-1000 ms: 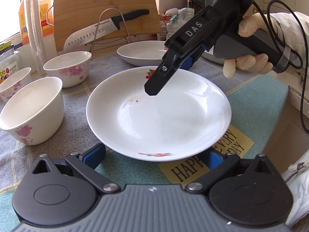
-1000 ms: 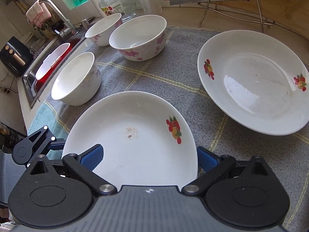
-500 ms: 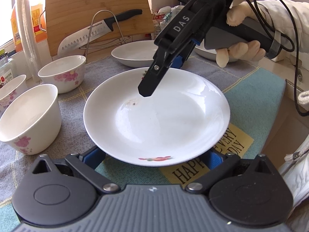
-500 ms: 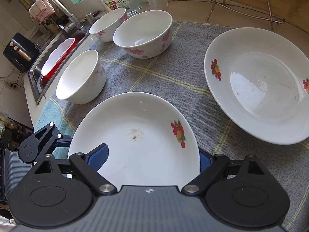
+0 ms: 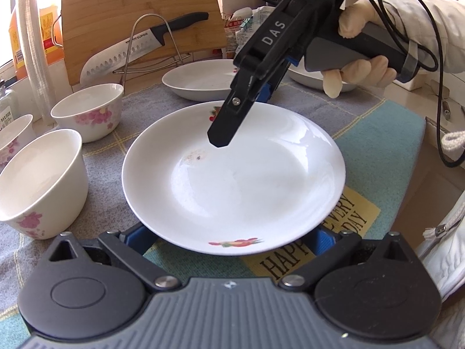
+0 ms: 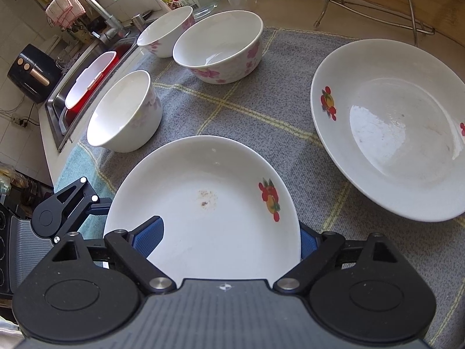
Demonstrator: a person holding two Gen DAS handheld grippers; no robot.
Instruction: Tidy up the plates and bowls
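Straddling opposite edges of the near plate (image 6: 203, 203), the right gripper (image 6: 229, 240) has its blue pads on either side of the rim, though a firm grip cannot be confirmed. The left gripper (image 5: 229, 240) stands apart, plate edge between its pads. The plate lies on the grey cloth (image 6: 261, 110), bowls (image 6: 221, 46) and a second plate (image 6: 389, 128) beyond.

We see three bowls (image 6: 125, 113) left of the near plate (image 6: 203, 203) on the cloth (image 6: 261, 110), another plate (image 6: 389, 128) to its right.
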